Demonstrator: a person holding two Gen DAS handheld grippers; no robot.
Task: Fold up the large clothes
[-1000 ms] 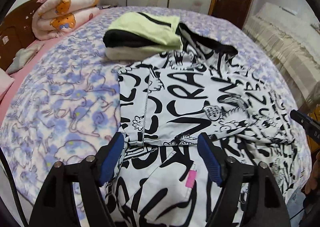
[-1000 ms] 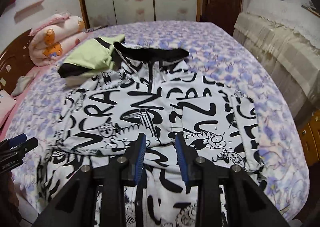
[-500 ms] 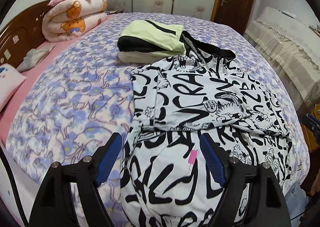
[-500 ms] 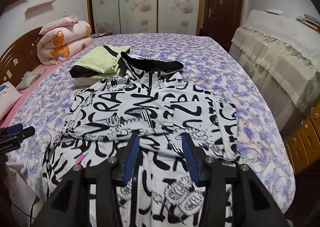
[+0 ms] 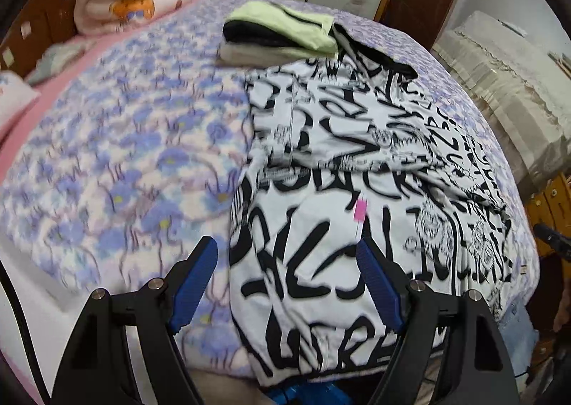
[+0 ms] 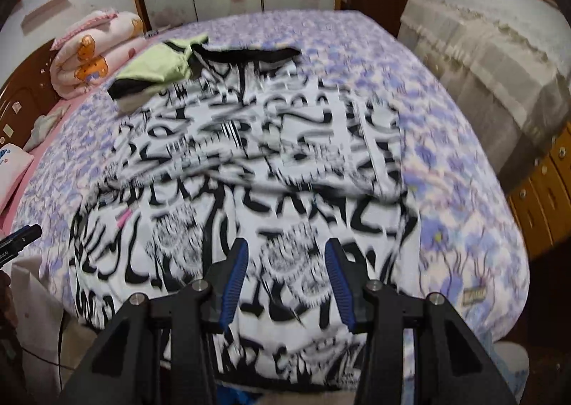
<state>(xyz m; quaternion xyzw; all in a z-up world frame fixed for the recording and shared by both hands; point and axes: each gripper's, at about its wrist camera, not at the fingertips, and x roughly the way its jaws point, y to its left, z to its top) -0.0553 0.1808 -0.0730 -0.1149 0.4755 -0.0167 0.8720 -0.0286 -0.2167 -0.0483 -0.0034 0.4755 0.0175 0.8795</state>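
A large white garment with black graffiti lettering (image 5: pixel 357 162) lies spread on the bed, sleeves folded over its upper half; it also shows in the right wrist view (image 6: pixel 257 173). A small pink tag (image 5: pixel 359 209) sits on it. My left gripper (image 5: pixel 287 280) is open and empty above the garment's lower left edge, near the bed's front. My right gripper (image 6: pixel 283 283) is open and empty above the garment's lower middle. The right gripper's tip shows at the right edge of the left wrist view (image 5: pixel 551 237). The left gripper's tip shows in the right wrist view (image 6: pixel 21 237).
A folded green and black pile (image 5: pixel 282 33) lies at the garment's far left corner. A rolled pink quilt (image 5: pixel 132 1) sits by the wooden headboard (image 6: pixel 18 101). The floral bedspread (image 5: pixel 125 155) covers the bed. A covered cabinet (image 6: pixel 499 65) and wooden drawers (image 6: pixel 542 187) stand to the right.
Both grippers have pulled back toward the bed's front edge. The right gripper has opened wider. The garment has not changed.
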